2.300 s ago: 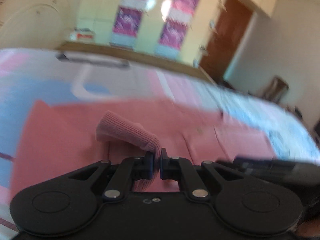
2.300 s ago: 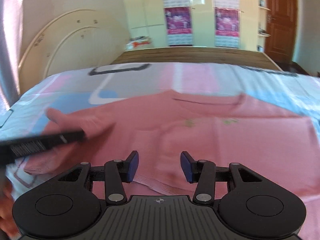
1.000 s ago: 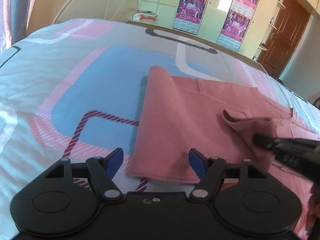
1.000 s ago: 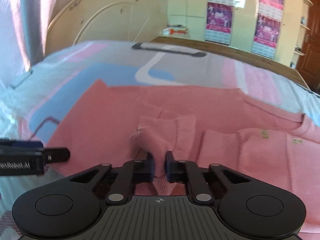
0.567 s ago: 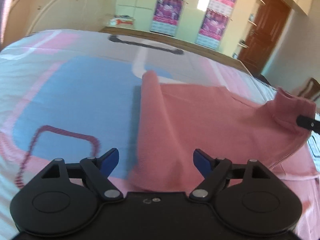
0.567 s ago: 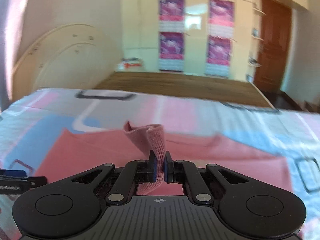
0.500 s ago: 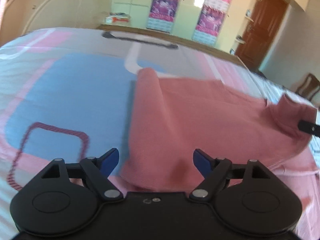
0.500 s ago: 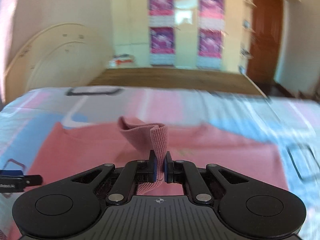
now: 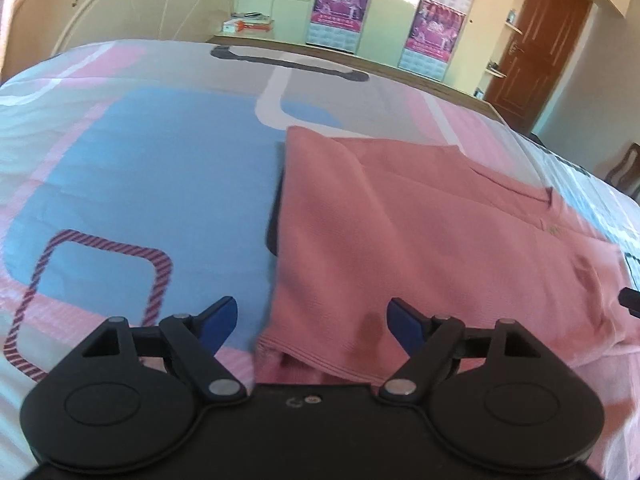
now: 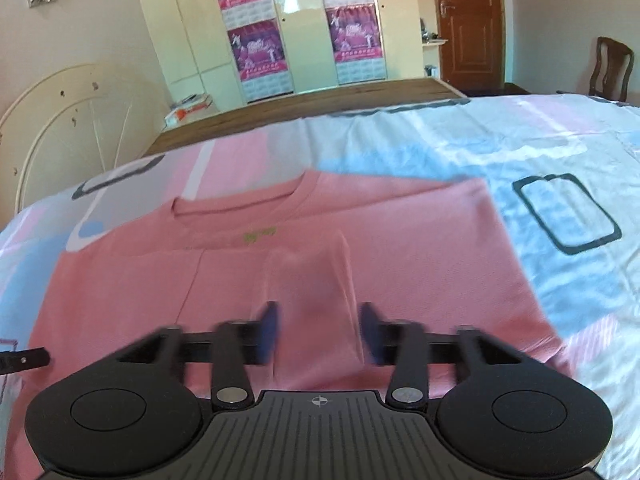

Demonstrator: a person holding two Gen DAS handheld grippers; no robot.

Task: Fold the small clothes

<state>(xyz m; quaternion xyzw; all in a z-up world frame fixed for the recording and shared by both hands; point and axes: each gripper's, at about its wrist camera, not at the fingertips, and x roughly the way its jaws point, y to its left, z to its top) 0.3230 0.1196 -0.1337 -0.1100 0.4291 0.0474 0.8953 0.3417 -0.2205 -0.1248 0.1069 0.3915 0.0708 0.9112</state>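
A pink knit sweater (image 10: 360, 248) lies flat on the bed, neckline toward the far side, with a sleeve (image 10: 312, 280) folded in over its front. My right gripper (image 10: 318, 330) is open just above the sleeve's end, its fingers blurred, holding nothing. In the left wrist view the sweater (image 9: 420, 232) shows from its left side, its folded left edge running away from me. My left gripper (image 9: 308, 322) is open and empty over the sweater's near hem corner. The tip of the right gripper (image 9: 630, 302) shows at the far right edge.
The bed has a sheet (image 9: 140, 168) patterned in pink, blue and white. A cream headboard (image 10: 72, 120) stands at the left, a wooden bed end (image 10: 304, 108) beyond. Wardrobes with posters, a brown door (image 10: 468, 20) and a chair (image 10: 610, 66) stand behind.
My right gripper, shut on the sleeve end half a second ago, has laid it on the sweater's front and opened. The left gripper stays open near the hem corner.
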